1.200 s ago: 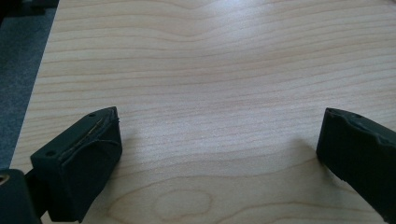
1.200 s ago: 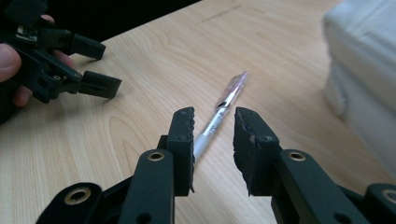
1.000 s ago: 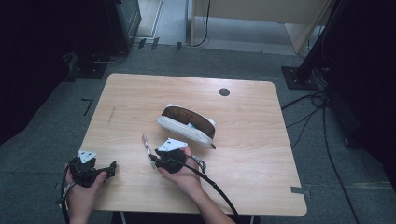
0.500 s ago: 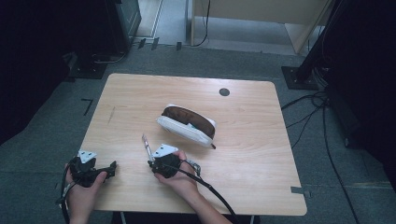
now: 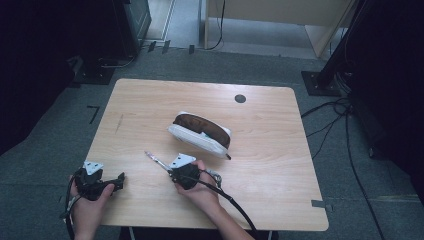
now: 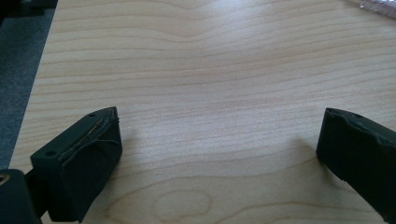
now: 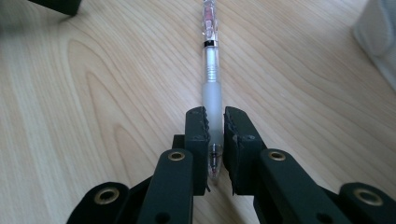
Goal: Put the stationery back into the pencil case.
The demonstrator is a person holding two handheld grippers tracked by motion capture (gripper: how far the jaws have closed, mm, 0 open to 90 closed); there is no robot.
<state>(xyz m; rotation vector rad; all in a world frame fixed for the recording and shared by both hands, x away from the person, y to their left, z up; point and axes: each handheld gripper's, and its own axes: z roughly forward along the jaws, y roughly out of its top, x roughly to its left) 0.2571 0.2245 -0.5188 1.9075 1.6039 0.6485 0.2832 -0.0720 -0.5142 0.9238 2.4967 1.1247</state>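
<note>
While the right tongs (image 7: 215, 126), jaws just closing, clench a clear pen (image 7: 211, 79) lying on the pale wooden surface (image 5: 270, 150) near an open white pencil case (image 5: 200, 134), the left tongs (image 6: 219, 140) rest released at its near-left corner, grey carpet (image 5: 225, 65) and dark stands around.

The right tool (image 7: 215, 128) had just been closing and gripped a clear pen (image 7: 211, 79) near its tip end, the barrel stretching away over the wooden worktop (image 7: 93, 93). A white object's edge (image 7: 378, 37) lay at upper right.
</note>
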